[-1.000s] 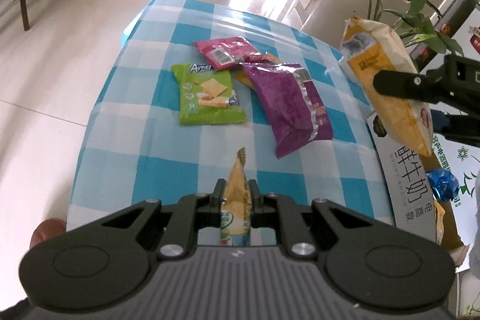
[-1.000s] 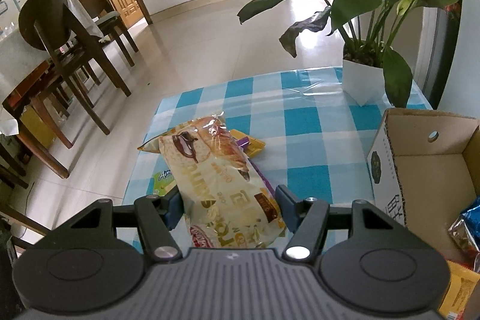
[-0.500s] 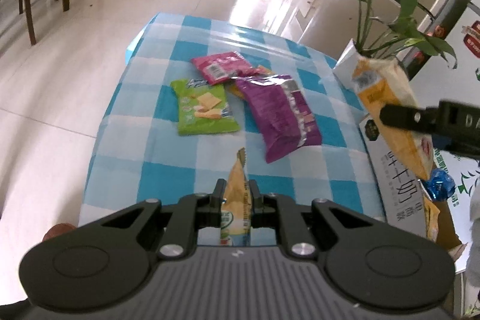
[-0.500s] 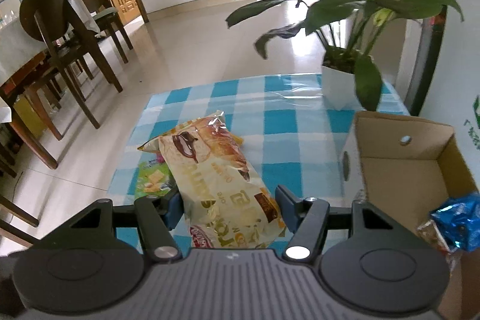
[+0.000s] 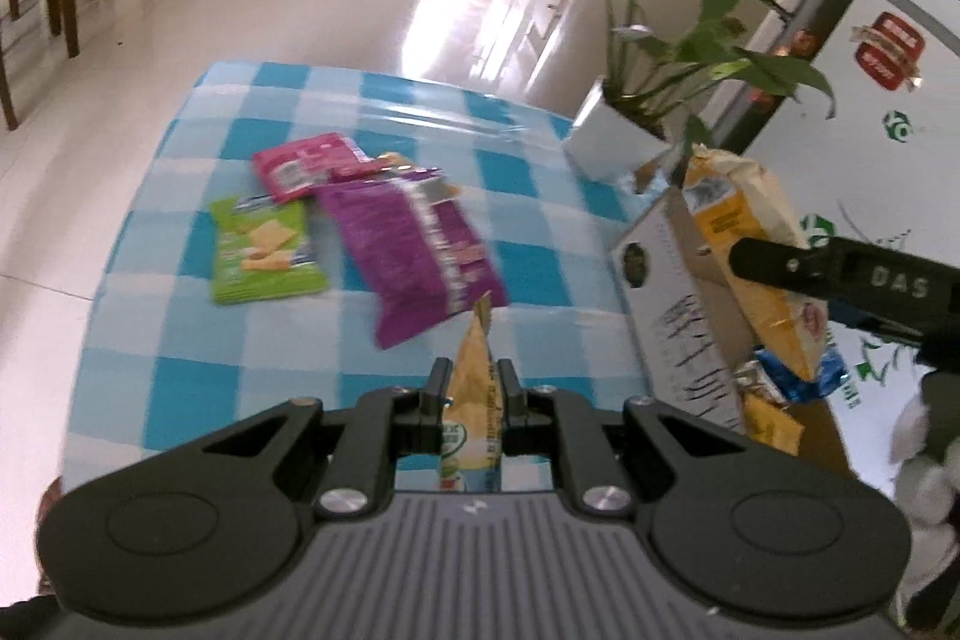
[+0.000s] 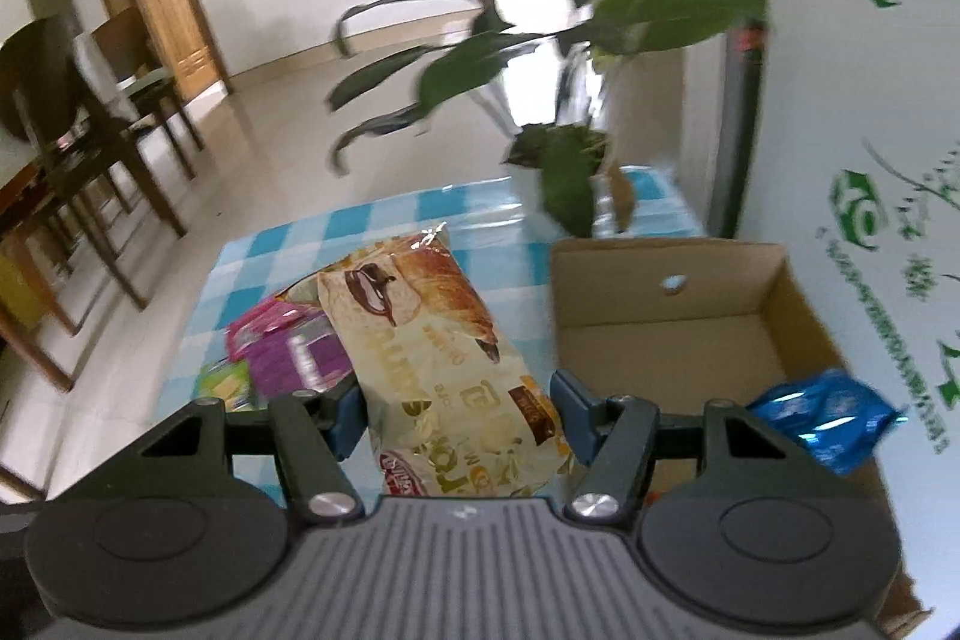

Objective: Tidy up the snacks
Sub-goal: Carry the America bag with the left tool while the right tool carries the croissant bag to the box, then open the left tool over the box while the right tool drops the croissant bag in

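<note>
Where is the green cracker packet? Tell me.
In the left wrist view, the green cracker packet lies flat on the checked tablecloth, left of the purple bag, below the pink packet.

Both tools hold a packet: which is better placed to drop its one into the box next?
Right. Its tool holds the croissant packet beside the cardboard box; the left tool with its yellow packet is over the table.

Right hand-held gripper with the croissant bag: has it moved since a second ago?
Yes. The right hand-held gripper, gripping the croissant bag, has moved right toward the cardboard box; the box's interior now fills more of its view.
</note>
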A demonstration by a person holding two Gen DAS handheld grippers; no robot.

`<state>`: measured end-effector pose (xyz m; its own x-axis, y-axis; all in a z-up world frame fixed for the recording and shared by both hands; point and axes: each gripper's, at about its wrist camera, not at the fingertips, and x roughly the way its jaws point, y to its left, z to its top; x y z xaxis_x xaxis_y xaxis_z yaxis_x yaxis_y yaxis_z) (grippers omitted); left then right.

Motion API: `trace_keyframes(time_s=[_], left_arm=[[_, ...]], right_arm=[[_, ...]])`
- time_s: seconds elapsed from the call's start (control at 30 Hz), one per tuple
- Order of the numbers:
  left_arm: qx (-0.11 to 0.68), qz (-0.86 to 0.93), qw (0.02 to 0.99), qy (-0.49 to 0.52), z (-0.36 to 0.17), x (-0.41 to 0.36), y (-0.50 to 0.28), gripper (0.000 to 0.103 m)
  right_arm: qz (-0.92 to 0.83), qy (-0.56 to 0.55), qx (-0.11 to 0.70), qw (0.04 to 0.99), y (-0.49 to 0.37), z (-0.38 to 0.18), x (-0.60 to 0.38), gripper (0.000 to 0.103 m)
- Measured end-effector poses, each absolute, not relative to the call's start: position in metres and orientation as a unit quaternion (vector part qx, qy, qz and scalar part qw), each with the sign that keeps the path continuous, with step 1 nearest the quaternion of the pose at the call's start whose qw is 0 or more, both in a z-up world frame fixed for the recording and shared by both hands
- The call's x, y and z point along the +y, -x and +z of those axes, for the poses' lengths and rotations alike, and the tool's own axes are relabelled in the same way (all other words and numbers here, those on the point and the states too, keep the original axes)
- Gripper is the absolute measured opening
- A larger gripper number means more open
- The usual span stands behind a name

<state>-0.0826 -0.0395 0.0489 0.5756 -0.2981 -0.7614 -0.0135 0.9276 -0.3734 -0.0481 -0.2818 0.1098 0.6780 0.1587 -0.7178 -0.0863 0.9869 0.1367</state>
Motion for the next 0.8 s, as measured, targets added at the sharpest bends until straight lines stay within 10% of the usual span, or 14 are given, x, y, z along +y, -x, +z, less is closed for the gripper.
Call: trace_keyframes(time_s=[0.8], left_arm=[[0.434, -0.198, 0.864, 0.162, 0.088, -0.172, 0.056, 0.012]], right_arm=[[-0.024, -0.088, 0.348, 0.933, 0.058, 0.135, -0.381, 0.068]])
